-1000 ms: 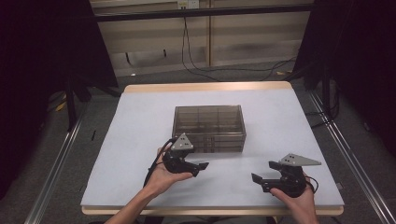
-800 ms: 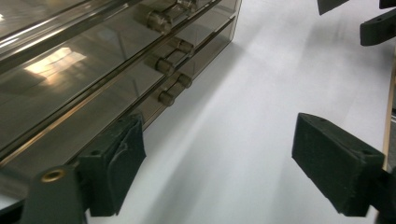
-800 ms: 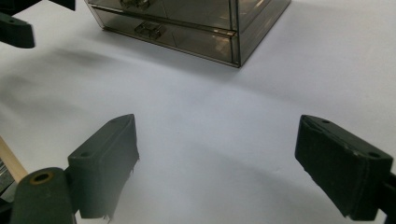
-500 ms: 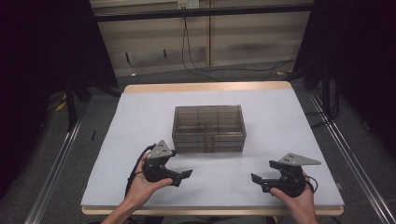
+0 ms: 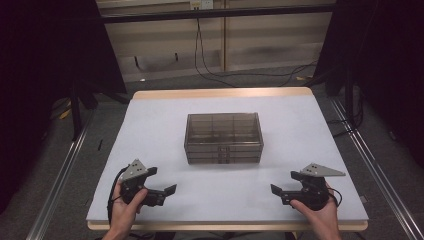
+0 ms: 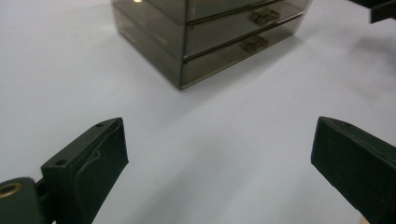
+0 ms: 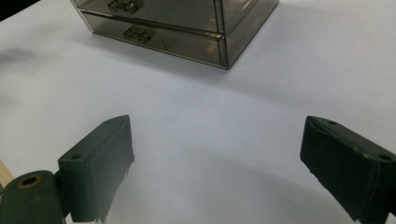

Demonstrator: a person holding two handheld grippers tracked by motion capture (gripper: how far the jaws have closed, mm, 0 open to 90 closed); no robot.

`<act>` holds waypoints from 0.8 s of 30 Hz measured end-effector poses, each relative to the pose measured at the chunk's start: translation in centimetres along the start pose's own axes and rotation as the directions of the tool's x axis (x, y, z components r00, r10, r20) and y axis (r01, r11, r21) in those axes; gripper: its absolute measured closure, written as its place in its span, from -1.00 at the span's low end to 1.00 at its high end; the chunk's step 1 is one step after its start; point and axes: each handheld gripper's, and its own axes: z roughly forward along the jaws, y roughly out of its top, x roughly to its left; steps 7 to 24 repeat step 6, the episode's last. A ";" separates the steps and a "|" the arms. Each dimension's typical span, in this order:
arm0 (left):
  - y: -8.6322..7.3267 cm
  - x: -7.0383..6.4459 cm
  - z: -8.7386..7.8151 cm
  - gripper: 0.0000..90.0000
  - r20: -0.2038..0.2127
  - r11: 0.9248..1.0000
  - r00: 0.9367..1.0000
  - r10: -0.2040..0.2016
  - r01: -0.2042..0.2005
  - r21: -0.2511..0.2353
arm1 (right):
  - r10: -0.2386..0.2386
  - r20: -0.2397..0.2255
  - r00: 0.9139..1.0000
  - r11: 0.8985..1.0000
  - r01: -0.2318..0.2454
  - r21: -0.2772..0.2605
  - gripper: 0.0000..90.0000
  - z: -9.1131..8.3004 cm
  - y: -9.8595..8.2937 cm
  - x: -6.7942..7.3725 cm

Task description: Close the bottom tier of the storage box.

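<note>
A smoky transparent drawer box (image 5: 223, 137) stands in the middle of the white table (image 5: 300, 125), its drawer fronts and small handles facing the near edge. My left gripper (image 5: 169, 192) rests near the front left, held in a hand and pointing right. Its jaws stand wide apart with nothing between them (image 6: 219, 154). Ahead of it, up and to the left, sits the drawer box (image 6: 210, 32). My right gripper (image 5: 276, 192) lies near the front right, pointing left, open and empty (image 7: 215, 154). The drawer box (image 7: 187, 23) is well beyond its jaws.
Metal rails run along both sides of the table. Cables lie on the floor behind it, and dark curtains hang at left and right. The far end of the right gripper (image 6: 380, 7) shows at the top right of the left gripper view.
My left gripper has drawn back from the box's front left corner toward the near left edge of the table. The right gripper has stayed put.
</note>
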 end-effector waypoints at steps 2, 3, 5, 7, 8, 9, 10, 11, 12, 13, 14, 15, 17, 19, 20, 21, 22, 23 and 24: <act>-1.1 0.3 -0.2 -0.92 -0.017 1.000 1.000 0.006 -0.006 0.011 | 0.010 0.005 1.000 1.000 -0.010 -0.015 -0.78 -0.1 0.0 -0.1; -1.1 0.3 -0.2 -0.93 -0.017 1.000 1.000 0.006 -0.006 0.011 | 0.010 0.005 1.000 1.000 -0.010 -0.015 -0.78 -0.1 0.0 -0.1; -1.9 0.6 -0.2 -0.92 0.033 1.000 0.999 -0.021 0.021 -0.004 | 0.017 0.023 1.000 1.000 -0.017 -0.027 -0.79 -0.2 -0.1 -0.3; -1.9 0.6 -0.2 -0.92 0.033 1.000 0.999 -0.021 0.021 -0.004 | 0.021 0.025 0.999 1.000 -0.020 -0.024 -0.80 -0.3 -0.1 -0.3; -1.9 0.6 -0.2 -0.92 0.033 1.000 0.999 -0.021 0.021 -0.004 | 0.021 0.025 0.999 1.000 -0.020 -0.024 -0.80 -0.3 -0.1 -0.3; -1.9 0.6 -0.2 -0.92 0.033 1.000 0.999 -0.021 0.021 -0.004 | 0.021 0.025 0.999 1.000 -0.020 -0.024 -0.80 -0.3 -0.1 -0.3; -1.9 0.6 -0.2 -0.92 0.033 1.000 0.999 -0.021 0.021 -0.004 | 0.021 0.025 0.999 1.000 -0.020 -0.024 -0.80 -0.3 -0.1 -0.3; -1.9 0.6 -0.2 -0.92 0.033 1.000 0.999 -0.021 0.021 -0.004 | 0.021 0.025 0.999 1.000 -0.020 -0.024 -0.80 -0.3 -0.1 -0.3; -1.9 0.6 -0.2 -0.92 0.033 1.000 0.999 -0.021 0.021 -0.004 | 0.021 0.025 0.999 1.000 -0.020 -0.024 -0.80 -0.3 -0.1 -0.3; -1.9 0.6 -0.2 -0.92 0.033 1.000 0.999 -0.021 0.021 -0.004 | 0.021 0.025 0.999 1.000 -0.020 -0.024 -0.80 -0.3 -0.1 -0.3; -1.9 0.6 -0.2 -0.92 0.033 1.000 0.999 -0.021 0.021 -0.004 | 0.021 0.025 0.999 1.000 -0.020 -0.024 -0.80 -0.3 -0.1 -0.3; -1.9 0.6 -0.2 -0.92 0.033 1.000 0.999 -0.021 0.021 -0.004 | 0.021 0.025 0.999 1.000 -0.020 -0.024 -0.80 -0.3 -0.1 -0.3; -1.9 0.6 -0.2 -0.92 0.033 1.000 0.999 -0.021 0.021 -0.004 | 0.021 0.025 0.999 1.000 -0.020 -0.024 -0.80 -0.3 -0.1 -0.3; -1.9 0.6 -0.2 -0.92 0.033 1.000 0.999 -0.021 0.021 -0.004 | 0.021 0.025 0.999 1.000 -0.020 -0.024 -0.80 -0.3 -0.1 -0.3; -1.9 0.6 -0.2 -0.92 0.033 1.000 0.999 -0.021 0.021 -0.004 | 0.021 0.025 0.999 1.000 -0.020 -0.024 -0.80 -0.3 -0.1 -0.3; -1.9 0.6 -0.2 -0.92 0.033 1.000 0.999 -0.021 0.021 -0.004 | 0.021 0.025 0.999 1.000 -0.020 -0.024 -0.80 -0.3 -0.1 -0.3; -1.9 0.6 -0.2 -0.92 0.033 1.000 0.999 -0.021 0.021 -0.004 | 0.021 0.025 0.999 1.000 -0.020 -0.024 -0.80 -0.3 -0.1 -0.3; -1.9 0.6 -0.2 -0.92 0.033 1.000 0.999 -0.021 0.021 -0.004 | 0.021 0.025 0.999 1.000 -0.020 -0.024 -0.80 -0.3 -0.1 -0.3; -1.9 0.6 -0.2 -0.92 0.033 1.000 0.999 -0.021 0.021 -0.004 | 0.021 0.025 0.999 1.000 -0.020 -0.024 -0.80 -0.3 -0.1 -0.3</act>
